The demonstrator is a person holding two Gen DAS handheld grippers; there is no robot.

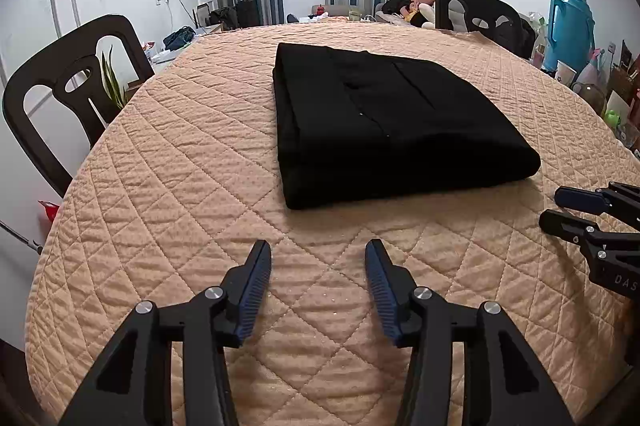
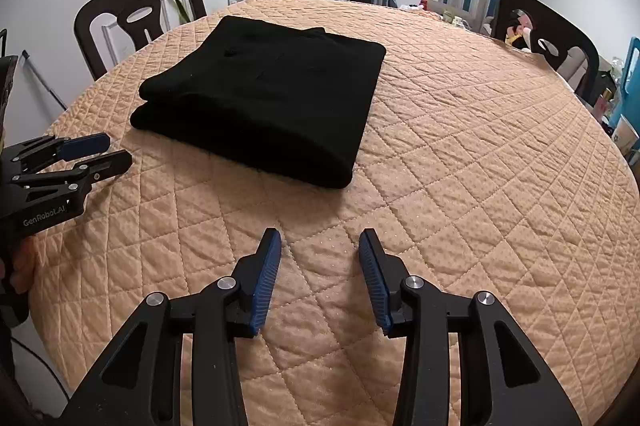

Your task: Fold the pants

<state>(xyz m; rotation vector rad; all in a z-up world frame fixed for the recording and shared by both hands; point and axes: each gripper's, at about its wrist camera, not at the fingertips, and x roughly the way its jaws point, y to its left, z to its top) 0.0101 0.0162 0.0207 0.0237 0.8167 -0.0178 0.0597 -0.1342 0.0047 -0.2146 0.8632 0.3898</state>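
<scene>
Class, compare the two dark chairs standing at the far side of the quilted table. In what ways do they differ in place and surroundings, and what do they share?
The left chair stands at the table's left edge by the white wall, a green plant showing behind its back. The right chair stands at the far right edge, soft toys behind it and a blue thermos nearby. The left chair is nearer the folded black pants. Both are dark, with matching cut-out backs.

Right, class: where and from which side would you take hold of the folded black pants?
Grip the black pants at the thick rounded fold edge facing the claws, coming in low from the near side. That edge bulges above the quilted table cover, so one finger can slide beneath.
</scene>
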